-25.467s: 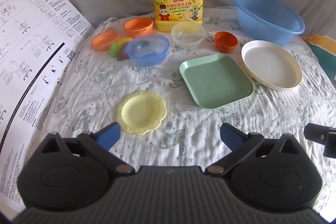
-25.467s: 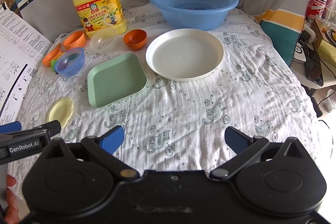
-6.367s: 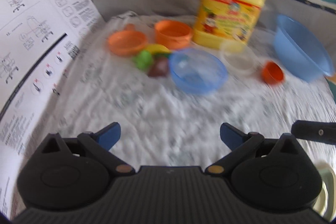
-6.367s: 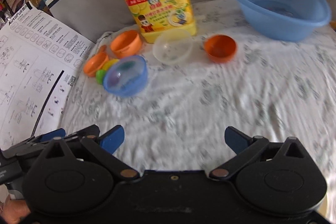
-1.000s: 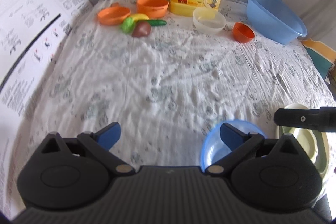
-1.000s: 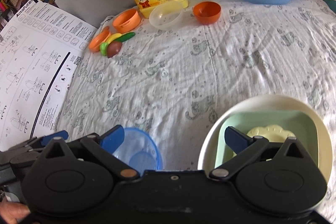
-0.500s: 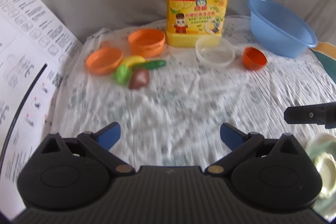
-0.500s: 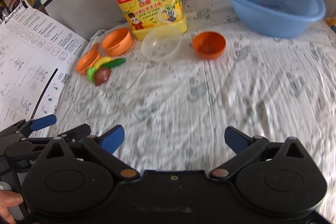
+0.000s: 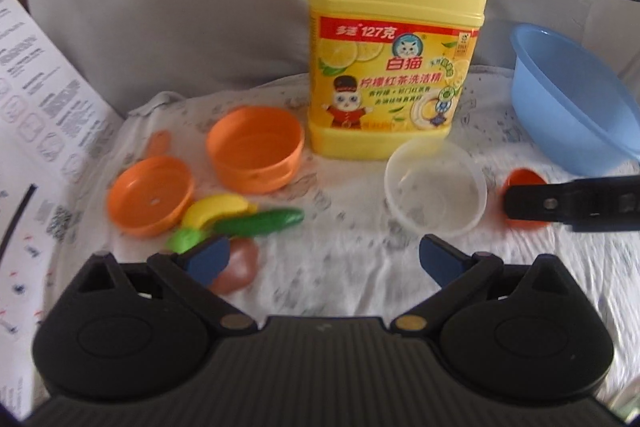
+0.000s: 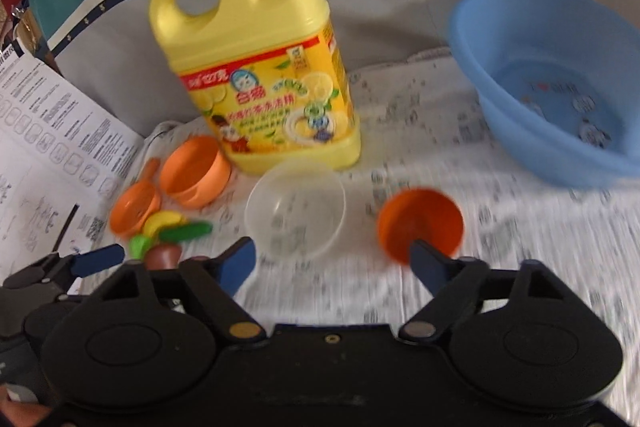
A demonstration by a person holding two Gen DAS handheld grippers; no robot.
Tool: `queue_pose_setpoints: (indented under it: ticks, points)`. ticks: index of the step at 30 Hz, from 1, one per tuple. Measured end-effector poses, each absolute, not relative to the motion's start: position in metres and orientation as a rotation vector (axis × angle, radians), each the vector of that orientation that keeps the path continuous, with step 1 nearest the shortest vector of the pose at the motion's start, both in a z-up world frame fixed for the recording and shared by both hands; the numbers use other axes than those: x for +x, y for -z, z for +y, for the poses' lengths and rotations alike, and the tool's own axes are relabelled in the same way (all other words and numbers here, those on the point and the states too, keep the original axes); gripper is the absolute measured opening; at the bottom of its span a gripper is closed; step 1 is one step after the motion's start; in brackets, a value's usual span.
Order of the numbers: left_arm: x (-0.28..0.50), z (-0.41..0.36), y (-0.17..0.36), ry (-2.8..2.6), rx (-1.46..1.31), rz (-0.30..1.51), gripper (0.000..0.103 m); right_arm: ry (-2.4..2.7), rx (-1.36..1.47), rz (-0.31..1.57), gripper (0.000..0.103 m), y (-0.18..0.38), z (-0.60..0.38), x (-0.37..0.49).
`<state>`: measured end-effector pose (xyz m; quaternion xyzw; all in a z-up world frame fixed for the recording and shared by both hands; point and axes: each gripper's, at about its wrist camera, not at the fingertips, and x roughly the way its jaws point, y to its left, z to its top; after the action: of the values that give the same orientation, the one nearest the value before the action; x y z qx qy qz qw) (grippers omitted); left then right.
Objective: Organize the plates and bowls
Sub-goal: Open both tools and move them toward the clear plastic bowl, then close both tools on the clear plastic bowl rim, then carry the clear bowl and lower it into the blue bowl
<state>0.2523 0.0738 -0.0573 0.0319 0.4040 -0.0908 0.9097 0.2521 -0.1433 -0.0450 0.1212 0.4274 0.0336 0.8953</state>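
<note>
A clear plastic bowl (image 10: 296, 211) sits in front of the yellow detergent jug (image 10: 256, 83), with a small orange bowl (image 10: 420, 223) to its right. My right gripper (image 10: 334, 265) hovers just short of both. Its jaws are closing with nothing pressed between them, and the right fingertip overlaps the orange bowl's near rim. My left gripper (image 9: 324, 261) is open and empty, short of the clear bowl (image 9: 436, 187). A finger of the right gripper (image 9: 572, 203) hides part of the small orange bowl (image 9: 524, 179). An orange tub (image 9: 256, 147) and an orange lid (image 9: 150, 195) lie at left.
Toy food lies by the left fingertip: a banana (image 9: 218, 211), a cucumber (image 9: 260, 221) and a brown piece (image 9: 236, 267). A blue basin (image 10: 552, 99) stands at the back right. A printed instruction sheet (image 9: 40, 131) leans along the left edge. Grey fabric rises behind the jug.
Both grippers have moved forward toward the jug and bowls. The stacked plates and the blue bowl seen a second ago have dropped out of view. The right jaws stand narrower.
</note>
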Motion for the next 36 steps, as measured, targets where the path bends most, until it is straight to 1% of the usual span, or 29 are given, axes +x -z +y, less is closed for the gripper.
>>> queue_pose_setpoints:
  ticks: [2,7,10,11,13,14,15,16,17,18,19,20,21,25,36]
  points:
    - [0.263,0.067,0.061,0.193,0.059,0.834,0.102,-0.061,0.242,0.887,0.075,0.051,-0.144,0.265]
    - [0.285,0.052,0.072,0.213,0.042,0.854,0.091,-0.054,0.243,0.897,0.060,0.068,-0.147,0.288]
    - [0.293,0.045,0.077,0.233,0.043,0.861,0.084,-0.059,0.249,0.907,0.046,0.076,-0.149,0.296]
    - [0.295,0.042,0.079,0.242,0.044,0.863,0.082,-0.063,0.251,0.912,0.039,0.080,-0.148,0.300]
    - [0.299,0.039,0.083,0.268,0.043,0.875,0.071,-0.067,0.252,0.918,0.033,0.085,-0.146,0.302]
    - [0.300,0.037,0.085,0.276,0.047,0.882,0.068,-0.068,0.248,0.917,0.029,0.087,-0.145,0.302]
    - [0.301,0.035,0.087,0.282,0.052,0.888,0.062,-0.067,0.246,0.920,0.026,0.088,-0.144,0.303]
    - [0.302,0.034,0.089,0.289,0.055,0.893,0.053,-0.069,0.250,0.922,0.024,0.090,-0.143,0.304]
    - [0.303,0.032,0.092,0.296,0.055,0.898,0.048,-0.071,0.254,0.923,0.017,0.091,-0.141,0.304]
    - [0.304,0.031,0.093,0.303,0.053,0.904,0.034,-0.074,0.255,0.924,0.014,0.092,-0.140,0.305]
    - [0.304,0.031,0.095,0.309,0.051,0.909,0.026,-0.079,0.254,0.924,0.014,0.093,-0.138,0.305]
    - [0.304,0.031,0.096,0.314,0.049,0.911,0.023,-0.085,0.250,0.922,0.013,0.092,-0.136,0.305]
    - [0.304,0.031,0.096,0.318,0.051,0.910,0.021,-0.091,0.244,0.919,0.012,0.092,-0.134,0.305]
    - [0.299,0.032,0.096,0.315,0.062,0.908,0.021,-0.101,0.211,0.911,0.012,0.089,-0.124,0.303]
    - [0.271,0.039,0.081,0.311,0.080,0.922,0.021,-0.118,0.241,0.937,0.012,0.085,-0.115,0.280]
